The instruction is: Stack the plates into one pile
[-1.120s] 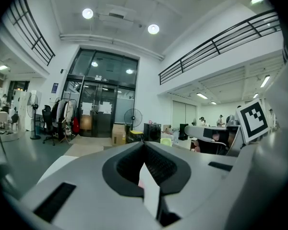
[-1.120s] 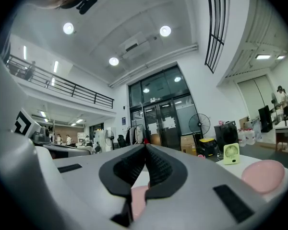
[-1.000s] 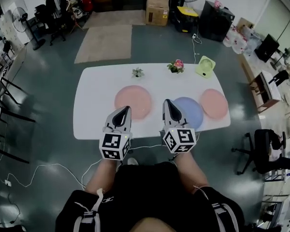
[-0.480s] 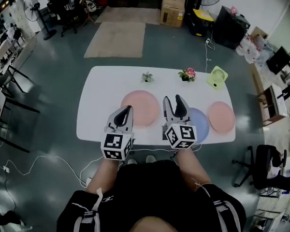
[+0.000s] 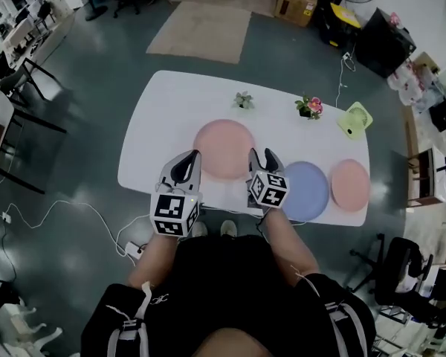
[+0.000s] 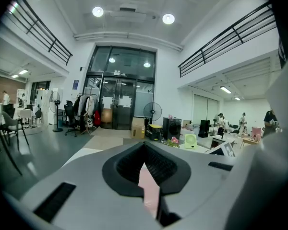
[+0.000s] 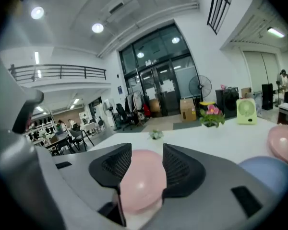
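Three plates lie on the white table (image 5: pixel 156 117): a large pink plate (image 5: pixel 224 149) in the middle, a blue plate (image 5: pixel 306 190) to its right, and a smaller pink plate (image 5: pixel 350 185) at the right end. My left gripper (image 5: pixel 189 157) hovers at the near left edge of the large pink plate, its fingertips together, holding nothing. My right gripper (image 5: pixel 261 155) is at that plate's near right edge; its jaws have just been opening and nothing is between them. In the right gripper view the large pink plate (image 7: pixel 141 178) shows beyond the parted jaws, the blue plate (image 7: pixel 266 171) to the right.
Along the table's far side stand a small plant (image 5: pixel 243 100), a pot of pink flowers (image 5: pixel 310 107) and a green desk fan (image 5: pixel 355 119). Cables run over the floor near the table's front edge. Chairs and boxes stand around the room.
The right jaws have gone from shut to open. Both grippers have moved forward and down toward the table, the right one farther, up to the large pink plate's near edge.
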Available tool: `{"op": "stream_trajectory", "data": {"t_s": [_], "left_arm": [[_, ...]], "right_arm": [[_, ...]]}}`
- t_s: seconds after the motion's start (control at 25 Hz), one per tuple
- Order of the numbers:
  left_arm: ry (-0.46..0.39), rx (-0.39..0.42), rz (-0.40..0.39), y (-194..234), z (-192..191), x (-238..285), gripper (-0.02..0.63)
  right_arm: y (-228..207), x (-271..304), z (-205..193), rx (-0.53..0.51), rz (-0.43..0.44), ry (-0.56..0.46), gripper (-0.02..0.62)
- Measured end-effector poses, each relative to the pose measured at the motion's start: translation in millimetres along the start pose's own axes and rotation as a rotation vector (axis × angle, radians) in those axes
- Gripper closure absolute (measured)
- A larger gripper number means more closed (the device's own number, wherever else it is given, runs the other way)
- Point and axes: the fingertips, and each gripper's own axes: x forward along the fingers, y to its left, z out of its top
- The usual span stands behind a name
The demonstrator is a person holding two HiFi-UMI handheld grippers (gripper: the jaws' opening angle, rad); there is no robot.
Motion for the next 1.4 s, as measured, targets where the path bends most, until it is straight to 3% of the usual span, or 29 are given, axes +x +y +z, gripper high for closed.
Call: {"op": "stream_trajectory", "data": {"t_s": [0.24,0.44,0.68,0.76,0.84,1.04,1.4], "left_arm": [[0.062,-0.009,0.054,19.3,-21.3,4.6,0.592],[0.088,-0.017,0.085,32.1,-30.6,5.8,0.593],[0.091,-0.022,0.114,42.0,-33.0,2.2,0.592],[0.091,-0.025,0.118,44.9,-32.7,-1.1,0.592],[0.089,-0.028,0.119,47.4,-31.8,-3.8,0.594],[0.073,-0.029,0.103,48.6,-24.4,-6.4,0.592],[0.048,-0.012,-0.007,14.7,-9.2,11.6,0.592]], "right_arm": [[-19.0,28.7,-90.0,0.106,-0.046,0.211,0.394],[-22.6,42.2,-126.8,0.204,-0.079,0.335,0.396],[-17.5,60.5,-161.2,0.481,-0.083,0.519,0.415],[-19.2,62.9,-164.9,0.536,-0.106,0.554,0.449],[-20.0,63.2,-165.5,0.615,-0.106,0.564,0.51],[-22.6,54.3,-150.9,0.863,-0.096,0.51,0.544],[-46.6,16.3,-96.3,0.951,-0.059,0.35,0.537]]}}
